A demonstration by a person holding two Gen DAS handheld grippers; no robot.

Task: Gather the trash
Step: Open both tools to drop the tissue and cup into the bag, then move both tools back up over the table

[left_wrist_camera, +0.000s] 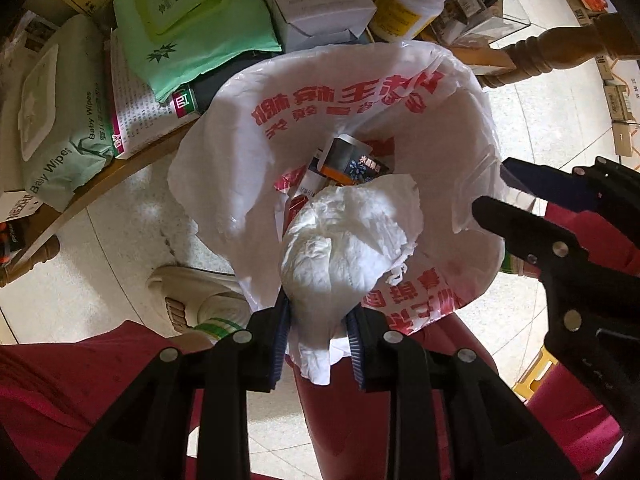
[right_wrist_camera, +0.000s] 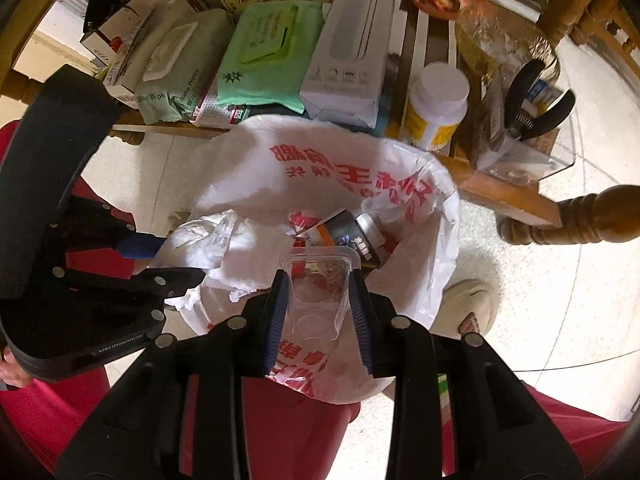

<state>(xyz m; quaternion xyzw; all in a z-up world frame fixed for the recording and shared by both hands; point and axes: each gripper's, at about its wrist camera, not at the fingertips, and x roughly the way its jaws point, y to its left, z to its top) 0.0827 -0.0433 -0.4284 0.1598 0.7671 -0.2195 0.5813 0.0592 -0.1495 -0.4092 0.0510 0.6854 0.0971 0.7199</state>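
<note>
A white plastic bag (left_wrist_camera: 340,92) with red lettering hangs open below both grippers. Inside lie small boxes and a dark packet (left_wrist_camera: 352,160). My left gripper (left_wrist_camera: 318,308) is shut on a crumpled white tissue (left_wrist_camera: 352,232) right over the bag's mouth. To its right, my right gripper (left_wrist_camera: 490,184) reaches in over the rim. In the right wrist view the right gripper (right_wrist_camera: 318,276) is shut on a clear plastic tray (right_wrist_camera: 318,300) above the bag (right_wrist_camera: 320,160). At the left of that view, the left gripper (right_wrist_camera: 180,258) holds the tissue (right_wrist_camera: 200,236).
Behind the bag a low wooden shelf (right_wrist_camera: 500,192) carries baby wipes packs (left_wrist_camera: 60,148), a green wipes pack (left_wrist_camera: 188,28), a white box (right_wrist_camera: 352,52), a yellow-labelled bottle (right_wrist_camera: 436,108) and pliers (right_wrist_camera: 536,108). A turned table leg (right_wrist_camera: 568,216) juts out at the right. A slippered foot (left_wrist_camera: 192,296) and red trouser legs flank the bag.
</note>
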